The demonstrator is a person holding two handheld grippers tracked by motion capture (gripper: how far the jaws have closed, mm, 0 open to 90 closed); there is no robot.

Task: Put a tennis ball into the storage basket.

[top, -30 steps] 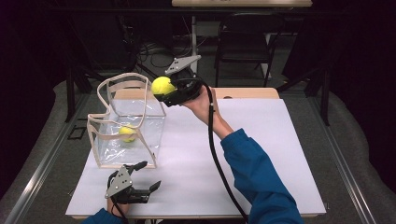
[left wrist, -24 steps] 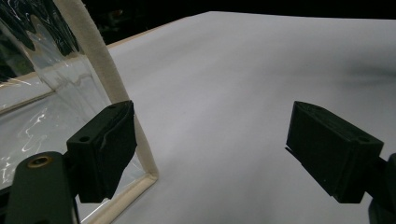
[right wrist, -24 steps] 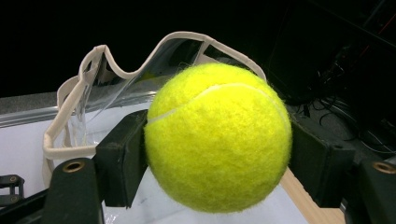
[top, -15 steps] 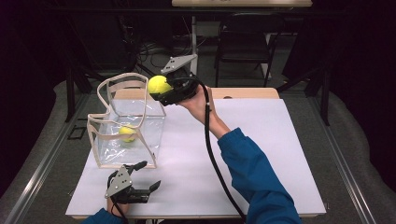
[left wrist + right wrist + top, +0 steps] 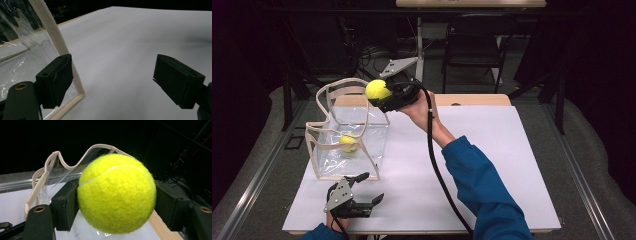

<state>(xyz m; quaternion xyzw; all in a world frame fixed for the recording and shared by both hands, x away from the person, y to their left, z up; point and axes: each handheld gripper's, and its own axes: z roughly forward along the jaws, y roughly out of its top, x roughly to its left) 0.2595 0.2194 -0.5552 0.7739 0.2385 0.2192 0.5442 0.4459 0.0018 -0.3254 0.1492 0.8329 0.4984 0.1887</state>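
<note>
Tennis ball [image 5: 116, 193] clamped in right gripper [image 5: 384, 97]; high view's second ball [image 5: 347, 143] seemingly inside bag [image 5: 319, 155]; left gripper [image 5: 112, 82] apart.

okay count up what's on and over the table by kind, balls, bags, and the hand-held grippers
Tennis balls: 2, one clamped in the right hand-held gripper, one inside the bag
Clear bags: 1
Hand-held grippers: 2, counting the left hand-held gripper, open by the bag
Total: 5

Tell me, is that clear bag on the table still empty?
No: in the high view a tennis ball already lies inside the clear bag, while the right gripper holds a second ball above its rim.
</note>
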